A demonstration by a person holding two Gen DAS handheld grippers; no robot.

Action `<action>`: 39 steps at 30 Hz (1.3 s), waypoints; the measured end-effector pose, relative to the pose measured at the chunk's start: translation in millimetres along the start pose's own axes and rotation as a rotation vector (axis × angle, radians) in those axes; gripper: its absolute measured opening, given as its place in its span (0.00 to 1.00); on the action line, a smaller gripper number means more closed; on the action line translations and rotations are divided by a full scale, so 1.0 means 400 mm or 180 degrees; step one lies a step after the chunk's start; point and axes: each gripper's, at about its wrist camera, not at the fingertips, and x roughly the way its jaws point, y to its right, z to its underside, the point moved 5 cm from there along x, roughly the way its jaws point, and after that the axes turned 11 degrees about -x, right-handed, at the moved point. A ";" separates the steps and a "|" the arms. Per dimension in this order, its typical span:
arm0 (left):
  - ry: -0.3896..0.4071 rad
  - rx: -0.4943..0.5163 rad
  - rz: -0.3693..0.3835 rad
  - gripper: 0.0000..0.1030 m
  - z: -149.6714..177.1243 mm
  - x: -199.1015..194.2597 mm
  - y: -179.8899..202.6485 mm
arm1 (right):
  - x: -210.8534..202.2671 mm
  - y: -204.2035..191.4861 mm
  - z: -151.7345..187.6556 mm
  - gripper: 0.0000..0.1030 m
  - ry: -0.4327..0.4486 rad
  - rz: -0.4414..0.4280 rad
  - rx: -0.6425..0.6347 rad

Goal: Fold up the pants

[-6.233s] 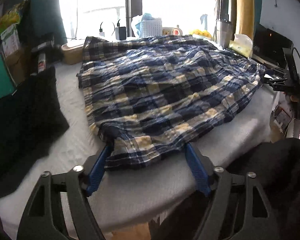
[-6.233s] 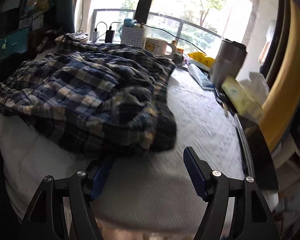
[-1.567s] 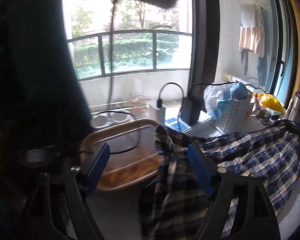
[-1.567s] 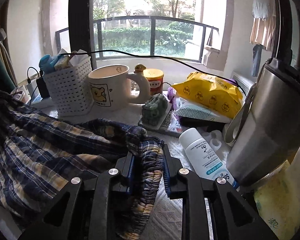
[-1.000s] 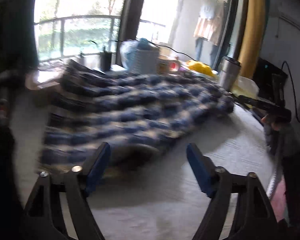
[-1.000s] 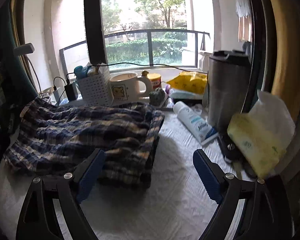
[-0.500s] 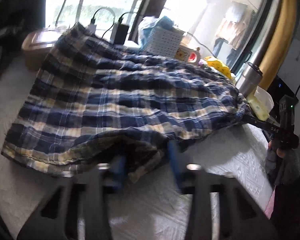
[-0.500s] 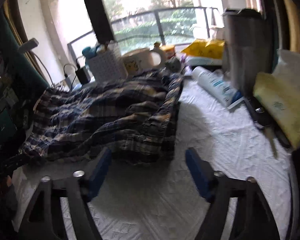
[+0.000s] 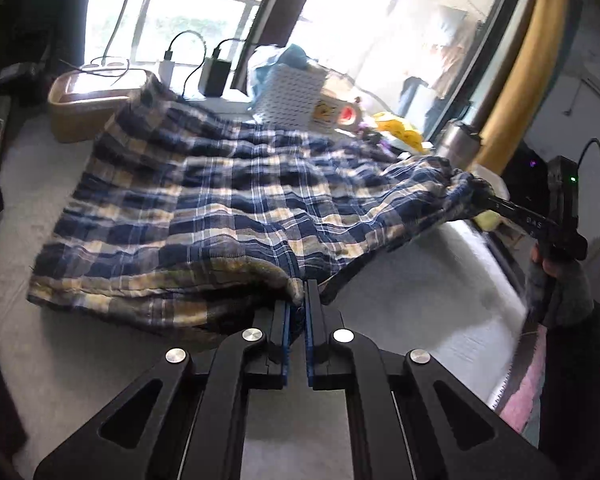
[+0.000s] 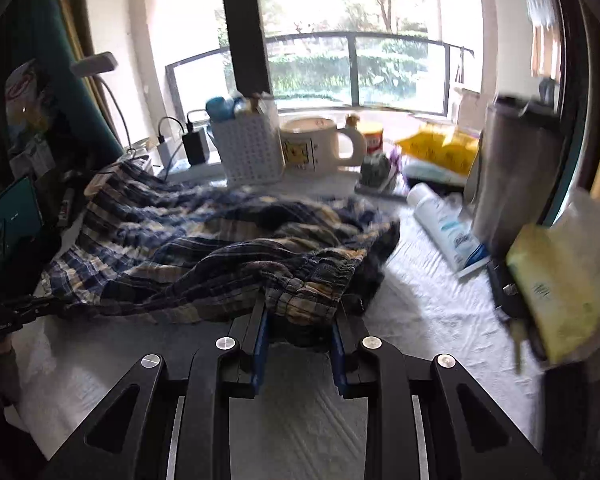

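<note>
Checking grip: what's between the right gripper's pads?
Right wrist view: a bunched fold of the pants fills the right gripper, whose jaws have just been closing.

The left gripper (image 9: 297, 304) points forward and down, its jaws just closed to a thin slit, pinching the pants (image 9: 228, 208) at their near hem. The right gripper (image 10: 300, 320), also tilted down, has been closing; its jaws press a bunched fold of cloth. In the left view it reaches in from 3 o'clock, held by a hand (image 9: 556, 276).
</note>
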 end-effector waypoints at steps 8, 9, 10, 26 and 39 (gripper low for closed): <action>-0.0250 0.0137 0.0052 0.05 0.122 -0.065 0.047 | -0.074 0.033 0.125 0.25 -0.0256 0.0050 -0.0001; -0.0316 0.0129 0.0046 0.05 0.137 -0.064 0.044 | -0.070 0.042 0.154 0.25 -0.0304 0.0034 0.0070; -0.0387 0.0125 0.0018 0.05 0.153 -0.064 0.036 | -0.071 0.046 0.178 0.25 -0.0337 0.0042 0.0109; 0.0224 0.0158 -0.0727 0.38 0.042 -0.148 -0.100 | -0.199 0.089 0.231 0.61 0.0082 0.0532 0.0574; 0.0015 0.0453 -0.0816 0.44 -0.139 -0.027 -0.177 | -0.085 -0.047 0.104 0.61 0.0227 0.0180 0.0265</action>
